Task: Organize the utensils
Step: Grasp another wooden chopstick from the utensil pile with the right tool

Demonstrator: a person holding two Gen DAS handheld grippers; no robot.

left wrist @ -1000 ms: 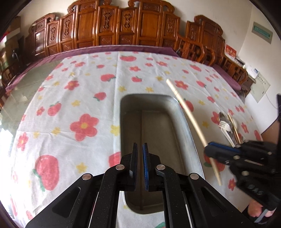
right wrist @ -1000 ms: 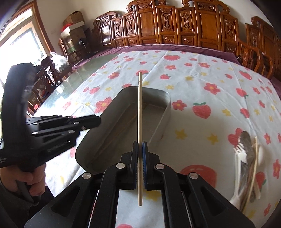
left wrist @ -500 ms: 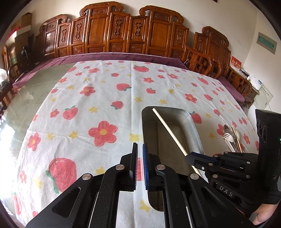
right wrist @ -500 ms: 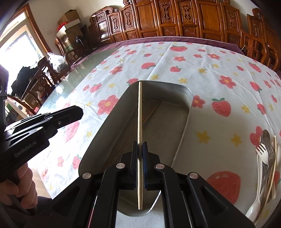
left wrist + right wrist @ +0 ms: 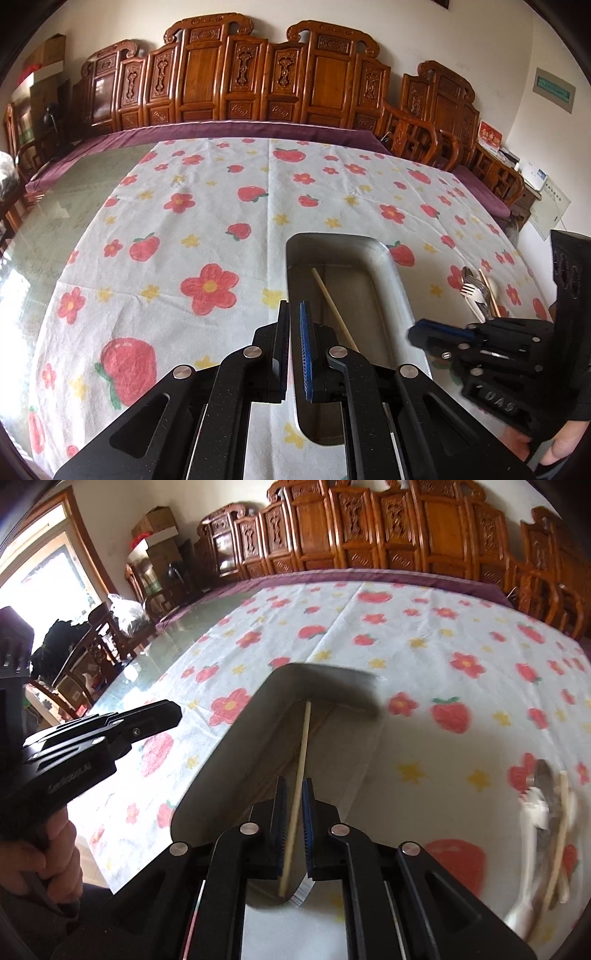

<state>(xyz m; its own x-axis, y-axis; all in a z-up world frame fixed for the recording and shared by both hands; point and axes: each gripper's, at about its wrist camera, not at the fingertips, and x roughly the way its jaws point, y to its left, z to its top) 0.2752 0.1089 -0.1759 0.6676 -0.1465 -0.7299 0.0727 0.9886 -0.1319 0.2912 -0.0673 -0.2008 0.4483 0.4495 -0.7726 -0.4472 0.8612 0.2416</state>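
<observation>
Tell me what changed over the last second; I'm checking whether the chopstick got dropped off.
The right tongs carried the chopstick over the metal tray, lowered it in, and have just been opening; it now lies loose between the pads. The left tongs stayed shut and empty, and the utensil pile stayed on the tablecloth.

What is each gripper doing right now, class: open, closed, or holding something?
Left gripper: closed, holding nothing.
Right gripper: fingers have just been opening; the chopstick lies loose between them, over the metal tray.
</observation>
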